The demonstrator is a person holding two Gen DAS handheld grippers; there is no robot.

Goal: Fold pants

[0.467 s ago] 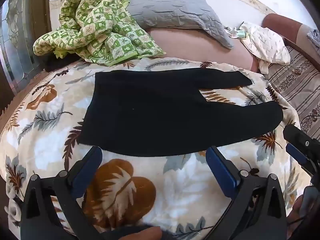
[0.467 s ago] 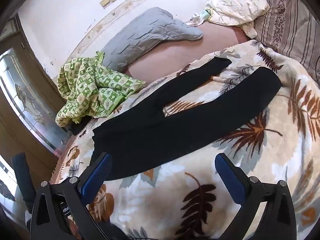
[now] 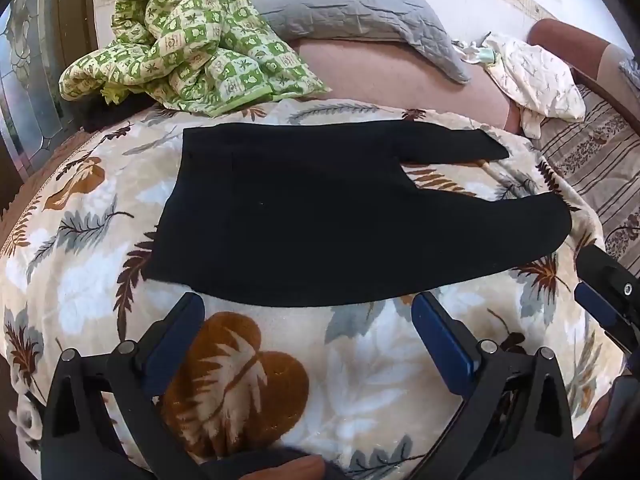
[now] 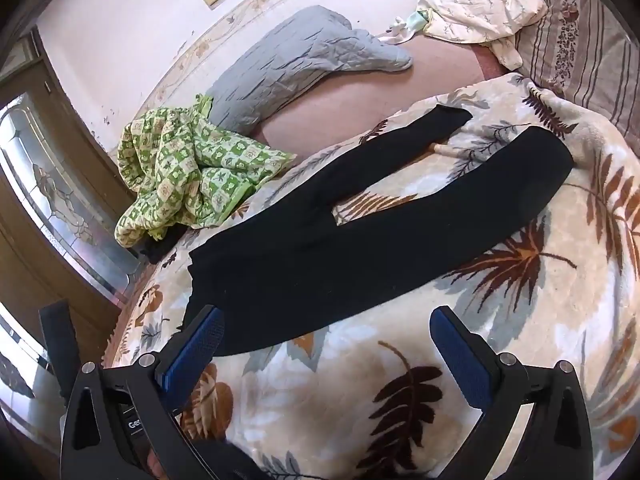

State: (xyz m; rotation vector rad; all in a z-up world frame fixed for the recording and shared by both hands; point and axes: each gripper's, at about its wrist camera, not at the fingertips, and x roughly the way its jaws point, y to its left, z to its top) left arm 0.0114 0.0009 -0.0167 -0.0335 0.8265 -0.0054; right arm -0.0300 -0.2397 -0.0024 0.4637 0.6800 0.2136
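Note:
Black pants [image 3: 320, 216] lie flat on a leaf-patterned blanket [image 3: 360, 360], waistband at the left, two legs spread apart toward the right. My left gripper [image 3: 310, 312] hovers just short of the pants' near edge, jaws wide open with nothing between them. In the right wrist view the pants [image 4: 360, 236] stretch diagonally from lower left to upper right. My right gripper [image 4: 326, 326] stands open over the blanket [image 4: 520, 340] at the near edge of the nearer leg, empty. The right gripper's finger [image 3: 604, 292] shows at the right edge of the left wrist view.
A crumpled green checked cloth [image 3: 192, 36] lies behind the waistband. A grey quilted pillow [image 3: 352, 8] and a cream printed cloth [image 3: 536, 80] sit farther back on the bed. A striped cover [image 4: 588, 40] lies at the right. A glass-panelled wooden door [image 4: 52, 200] stands at the left.
Both grippers have edged slightly closer to the pants' near edge; jaws stay wide open and the pants have not moved.

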